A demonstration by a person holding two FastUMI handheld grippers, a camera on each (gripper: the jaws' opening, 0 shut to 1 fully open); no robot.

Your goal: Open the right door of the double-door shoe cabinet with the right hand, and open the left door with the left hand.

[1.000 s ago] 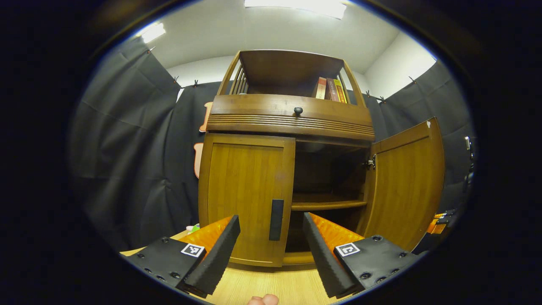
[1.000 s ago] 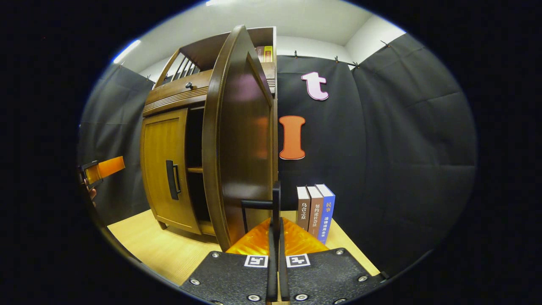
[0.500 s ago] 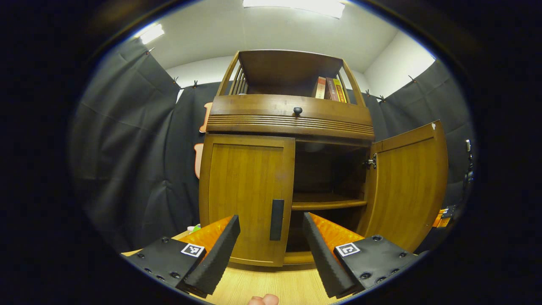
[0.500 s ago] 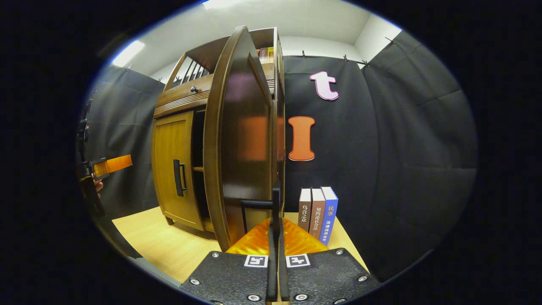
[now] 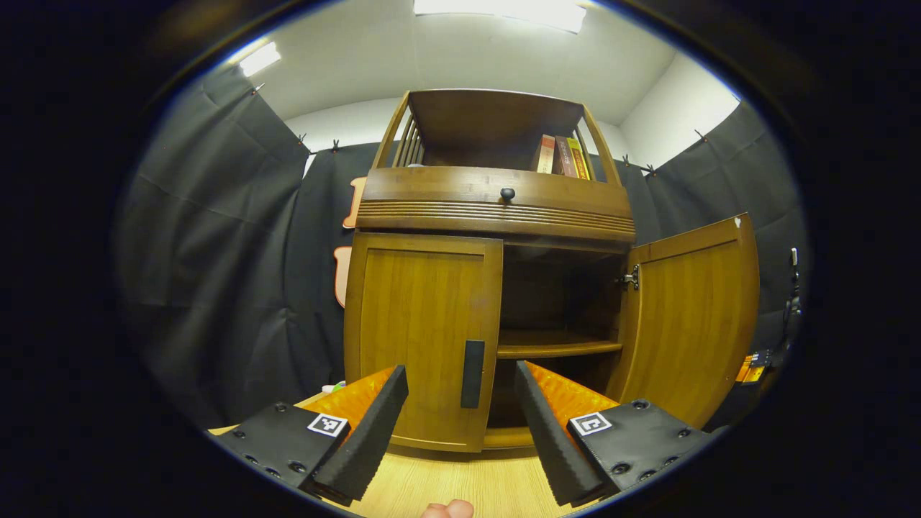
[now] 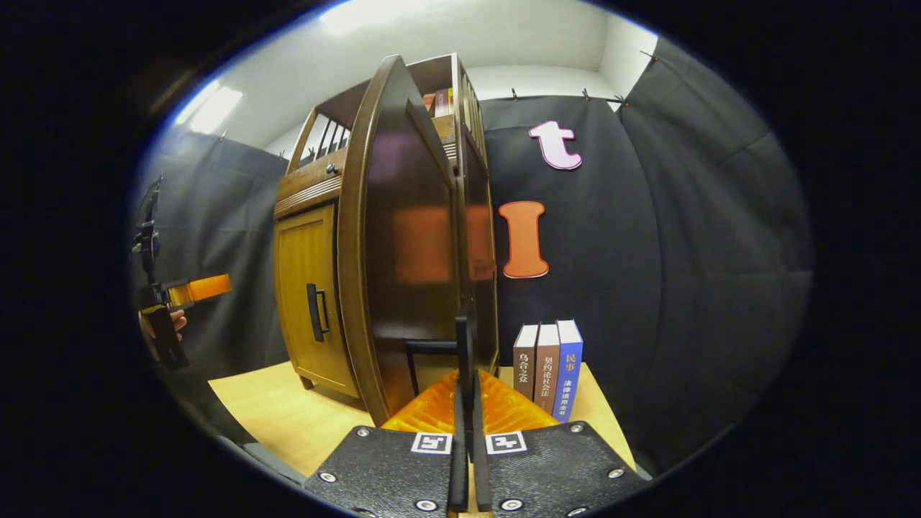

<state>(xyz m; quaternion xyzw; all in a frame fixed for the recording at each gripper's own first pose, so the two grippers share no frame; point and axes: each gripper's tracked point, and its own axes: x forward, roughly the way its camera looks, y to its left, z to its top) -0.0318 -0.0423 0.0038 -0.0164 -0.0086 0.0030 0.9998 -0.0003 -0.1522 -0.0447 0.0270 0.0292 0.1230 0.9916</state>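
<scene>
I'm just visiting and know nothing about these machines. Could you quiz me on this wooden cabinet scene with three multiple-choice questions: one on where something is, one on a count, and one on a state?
1. Where do the three upright books stand?
A. On the light wooden tabletop, beside the brown wooden shoe cabinet
B. Inside the lower compartment
C. On the floor

2. How many books stand there?
A. One
B. Three
C. Five

3. What is the state of the cabinet's two doors?
A. Both shut
B. Both open
C. Right door open, left door shut

Answers:
1 A: the right gripper view shows them on the tabletop against the black cloth.
2 B: three spines stand side by side.
3 C: the left gripper view shows the right door swung out, baring an inner shelf, while the left door lies flush, its black handle ahead of the open left gripper.
</scene>
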